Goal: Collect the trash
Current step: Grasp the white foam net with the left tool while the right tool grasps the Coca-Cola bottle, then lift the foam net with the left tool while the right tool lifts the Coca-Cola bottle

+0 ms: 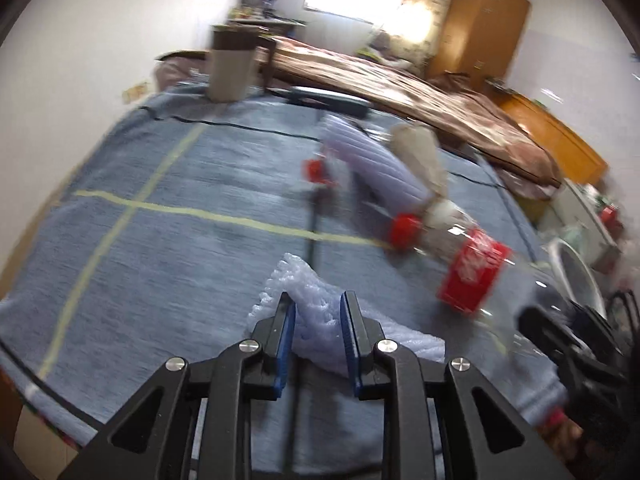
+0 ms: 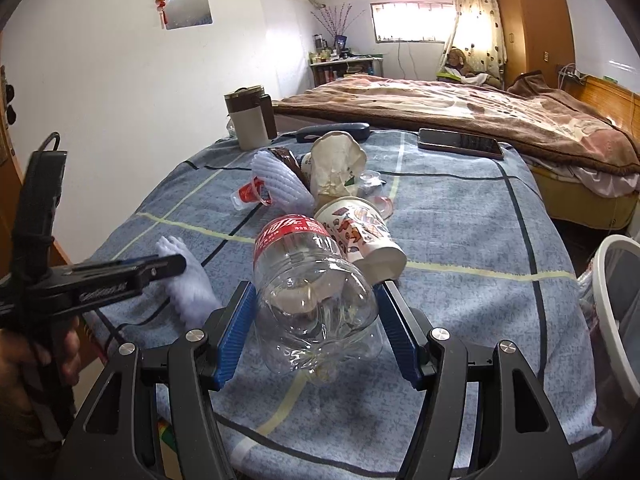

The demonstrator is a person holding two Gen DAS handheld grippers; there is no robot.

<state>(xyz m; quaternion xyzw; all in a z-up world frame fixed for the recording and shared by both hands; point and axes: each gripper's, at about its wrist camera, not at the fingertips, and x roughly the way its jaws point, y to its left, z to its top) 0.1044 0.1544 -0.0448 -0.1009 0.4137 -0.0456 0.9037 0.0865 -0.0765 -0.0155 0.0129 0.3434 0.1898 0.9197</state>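
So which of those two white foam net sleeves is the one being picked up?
The near foam sleeve, pinched in the left hand-held gripper at the table's front edge. The other foam sleeve lies untouched, farther back among the cups.

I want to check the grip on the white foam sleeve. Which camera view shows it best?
The left wrist view: the foam sleeve sits pinched between the left gripper pads. The right wrist view shows the sleeve from the side, partly covered by that gripper.
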